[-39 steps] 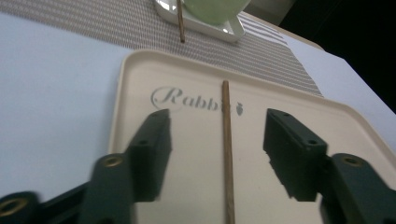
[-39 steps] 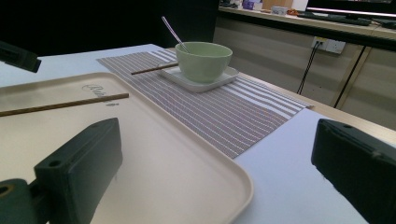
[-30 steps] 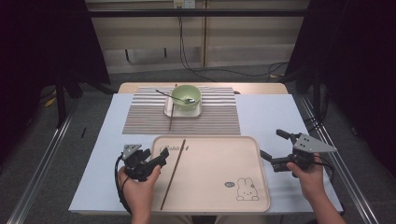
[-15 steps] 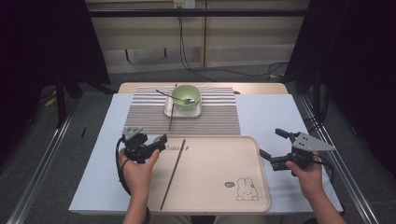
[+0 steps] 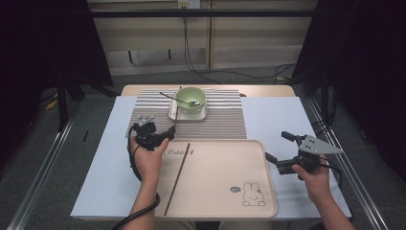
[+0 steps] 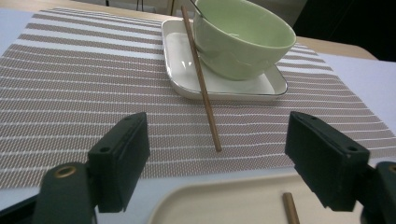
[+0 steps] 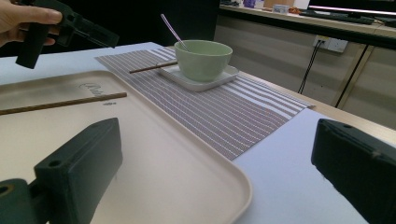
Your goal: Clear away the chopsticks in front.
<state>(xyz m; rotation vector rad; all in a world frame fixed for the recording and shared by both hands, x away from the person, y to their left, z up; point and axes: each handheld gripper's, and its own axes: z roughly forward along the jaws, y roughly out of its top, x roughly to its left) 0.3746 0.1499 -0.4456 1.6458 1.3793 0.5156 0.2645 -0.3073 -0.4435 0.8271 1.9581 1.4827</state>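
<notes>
Now that our left gripper (image 5: 165, 136) has moved up off the tray (image 5: 225, 201), jaws wide and empty, we face the chopstick (image 6: 201, 79) leaning on the saucer (image 6: 180, 79); our right gripper (image 5: 276, 147) waits open beside the tray.

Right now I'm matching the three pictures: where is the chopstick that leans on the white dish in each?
High view: chopstick left of the green bowl.
Left gripper view: centre, running from the mat up past the bowl.
Right gripper view: left of the bowl, chopstick pointing left.
Shared landmark: the bowl.

Woven placemat (image 6: 93, 84), wooden chopstick (image 6: 201, 79)
</notes>
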